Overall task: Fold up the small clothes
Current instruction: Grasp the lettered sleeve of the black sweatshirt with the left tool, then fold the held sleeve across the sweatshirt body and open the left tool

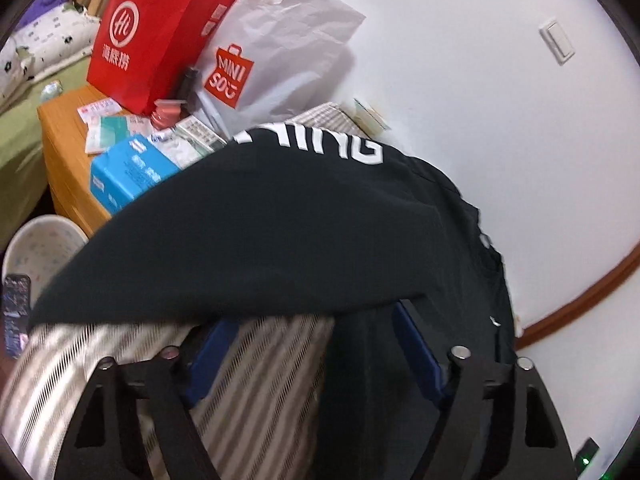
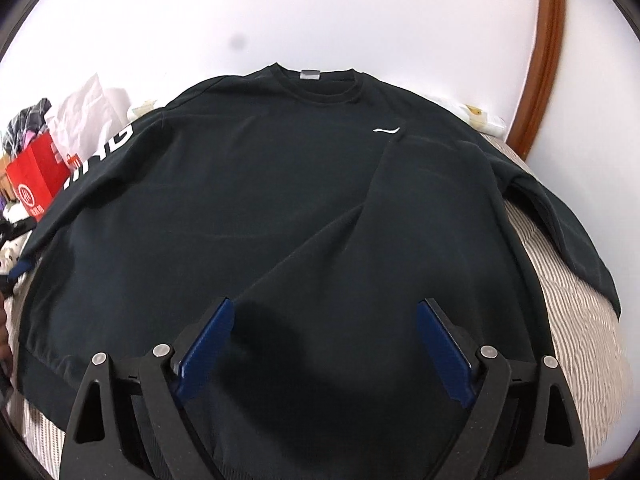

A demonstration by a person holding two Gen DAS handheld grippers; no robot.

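Note:
A black long-sleeved shirt (image 2: 248, 200) with a white chest logo lies face up on a striped bedspread (image 2: 576, 320). Its right side is folded inward over the body. Its left sleeve, with white lettering (image 1: 320, 142), spreads out in the left wrist view (image 1: 280, 232). My left gripper (image 1: 316, 320) is open at that sleeve's near edge, and the sleeve drapes over its fingertips and hides them. My right gripper (image 2: 324, 312) is open and empty just above the shirt's lower hem area, blue pads (image 2: 208, 340) wide apart.
A wooden bedside table (image 1: 64, 160) at the left holds a red paper bag (image 1: 156, 36), a white Miniso bag (image 1: 272, 48), a blue box (image 1: 128, 176) and small items. A white bin (image 1: 36, 248) stands below. A white wall (image 1: 500, 100) runs behind the bed.

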